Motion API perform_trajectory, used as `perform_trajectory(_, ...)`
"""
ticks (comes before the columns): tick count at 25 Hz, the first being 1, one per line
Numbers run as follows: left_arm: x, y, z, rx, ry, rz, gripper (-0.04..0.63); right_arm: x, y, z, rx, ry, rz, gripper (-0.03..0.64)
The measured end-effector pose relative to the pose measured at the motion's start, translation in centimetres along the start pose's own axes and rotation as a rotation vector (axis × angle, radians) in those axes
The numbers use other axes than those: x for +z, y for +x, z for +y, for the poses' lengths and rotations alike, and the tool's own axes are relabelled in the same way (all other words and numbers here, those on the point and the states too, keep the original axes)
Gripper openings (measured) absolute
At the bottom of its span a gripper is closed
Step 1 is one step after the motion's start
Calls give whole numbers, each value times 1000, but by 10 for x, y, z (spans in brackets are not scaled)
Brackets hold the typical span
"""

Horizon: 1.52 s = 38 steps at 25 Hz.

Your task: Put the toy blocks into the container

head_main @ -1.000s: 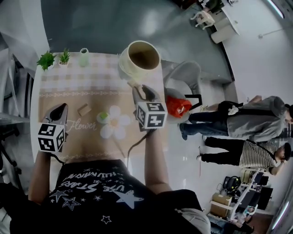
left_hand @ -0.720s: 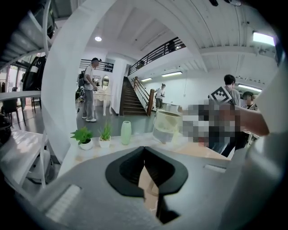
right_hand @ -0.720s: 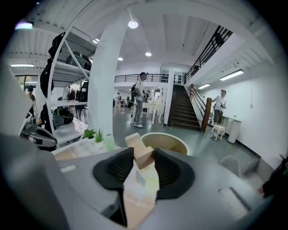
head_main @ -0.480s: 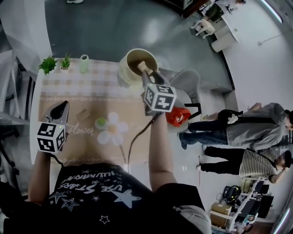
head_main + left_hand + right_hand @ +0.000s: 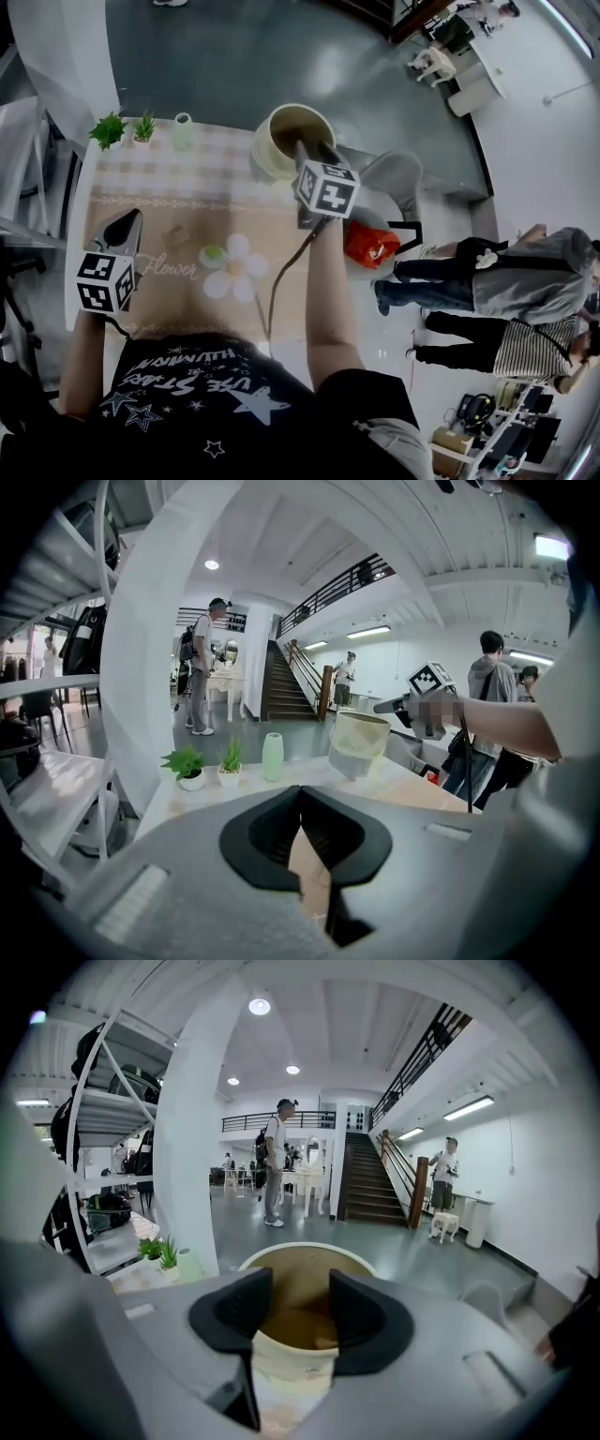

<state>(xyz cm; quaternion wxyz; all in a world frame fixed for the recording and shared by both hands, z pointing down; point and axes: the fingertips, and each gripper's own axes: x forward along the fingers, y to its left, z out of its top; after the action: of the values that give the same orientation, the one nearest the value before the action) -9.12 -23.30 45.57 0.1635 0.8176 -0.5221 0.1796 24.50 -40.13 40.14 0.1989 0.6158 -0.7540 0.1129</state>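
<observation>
Right arm (image 5: 323,291) reaches forward, right gripper (image 5: 307,150) tipped slightly down, its jaws just been opening, now apart with nothing between them; left gripper (image 5: 128,223) sits closer in, jaws together, empty

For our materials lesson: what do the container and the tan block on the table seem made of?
Container: matte cream wall, brown inside, no gloss; perhaps paperboard or plastic, unclear. Block: plain tan, dull faces; probably bare wood.

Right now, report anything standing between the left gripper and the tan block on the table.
Nothing visible does: only bare tablecloth separates the left gripper from the tan block; the green block lies farther right.
</observation>
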Motion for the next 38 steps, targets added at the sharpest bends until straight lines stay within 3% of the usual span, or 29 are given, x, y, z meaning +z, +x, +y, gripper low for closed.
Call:
perform_trajectory(11,-4,-7,-9,-14,0,-8,11,5,-41,42,86,-53,-64,207)
perform_trajectory(20,-5,-27,-11,-19,0,-38,11,-26,-62,102,174,-87,-27,207)
perform_trajectory(31,-31,-35,-9,-47,-20,3,11,-116,-75,176,290,-108,150,207)
perform_trajectory(38,-52,-39,-5,-77,-33,45,11,-178,-83,205,307,-59,284,207)
